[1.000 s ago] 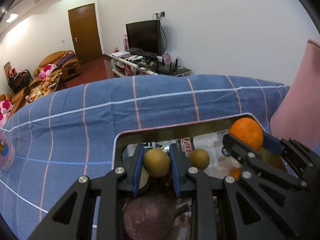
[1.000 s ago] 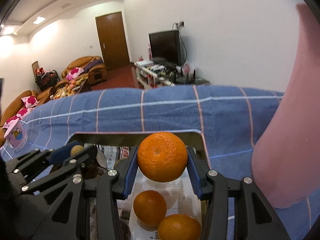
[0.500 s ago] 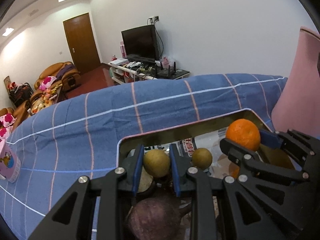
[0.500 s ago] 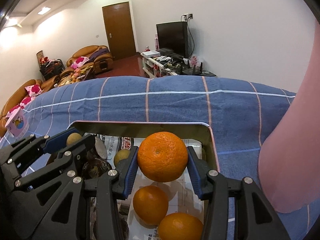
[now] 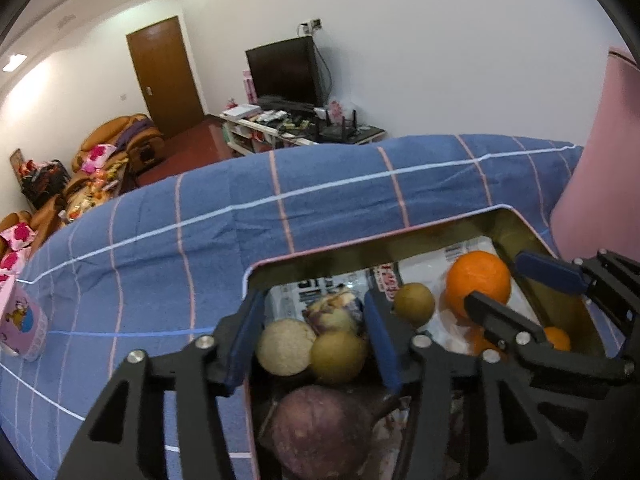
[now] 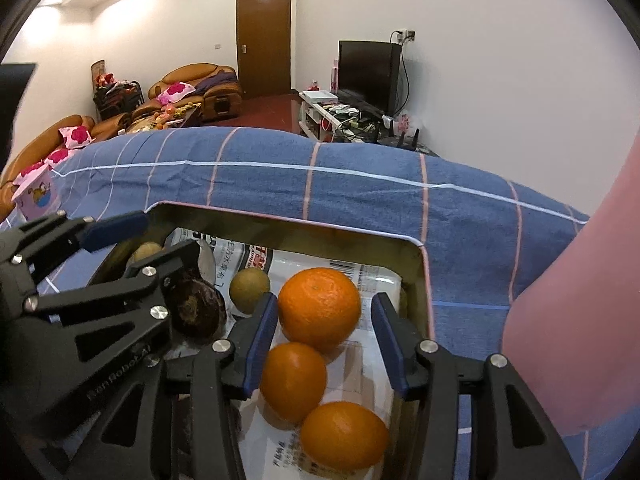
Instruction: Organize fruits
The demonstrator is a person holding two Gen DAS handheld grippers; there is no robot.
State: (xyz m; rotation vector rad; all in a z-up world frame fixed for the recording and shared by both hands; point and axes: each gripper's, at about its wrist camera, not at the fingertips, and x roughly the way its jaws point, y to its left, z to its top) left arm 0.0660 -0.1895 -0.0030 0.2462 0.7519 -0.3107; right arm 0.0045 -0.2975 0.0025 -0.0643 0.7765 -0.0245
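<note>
tools: left (image 5: 314,330) just opening over round brown fruit (image 5: 338,356); right (image 6: 324,330) loose round orange (image 6: 319,309).

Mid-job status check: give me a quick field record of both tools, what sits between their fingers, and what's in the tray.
left tool: open, jaws have just been opening; brown fruit lies between the fingers, unpressed
right tool: open; big orange between the fingers, gap at the right pad
tray: paper-lined, on blue checked cloth
other oranges in tray: middle orange, near orange
other fruit in tray: purple fruit, second brown fruit
</note>
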